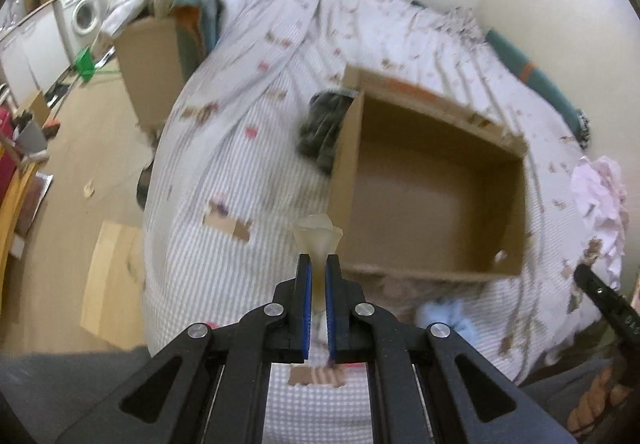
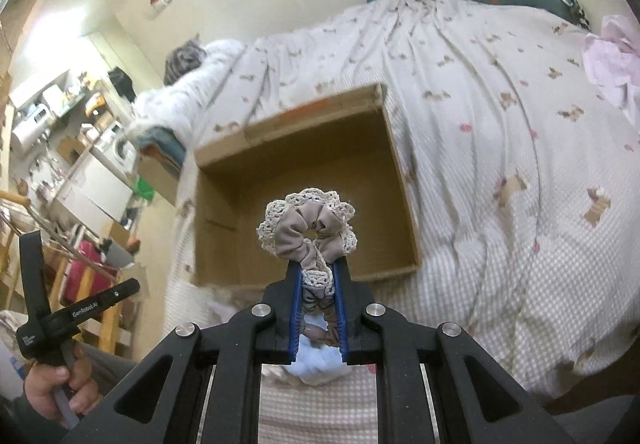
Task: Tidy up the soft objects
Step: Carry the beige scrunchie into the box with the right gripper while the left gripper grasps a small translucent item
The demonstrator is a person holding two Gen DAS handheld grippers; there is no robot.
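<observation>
An open, empty cardboard box (image 1: 436,184) lies on the bed; it also shows in the right wrist view (image 2: 304,148). My left gripper (image 1: 319,264) is shut on a pale yellowish translucent soft piece (image 1: 318,234), held over the bedspread just left of the box's near corner. My right gripper (image 2: 317,268) is shut on a taupe scrunchie with a cream lace edge (image 2: 308,228), held above the box's near edge. A light blue fluffy item (image 1: 444,314) lies on the bed near me, also under the right gripper (image 2: 316,362). A pink cloth (image 1: 600,196) lies at the right.
A grey fluffy item (image 1: 324,128) lies against the box's left side. A second cardboard box (image 1: 154,64) piled with blankets stands at the bed's far left. The bedspread (image 1: 248,148) is white with small prints. The floor (image 1: 92,148) and a washing machine (image 1: 82,14) are to the left.
</observation>
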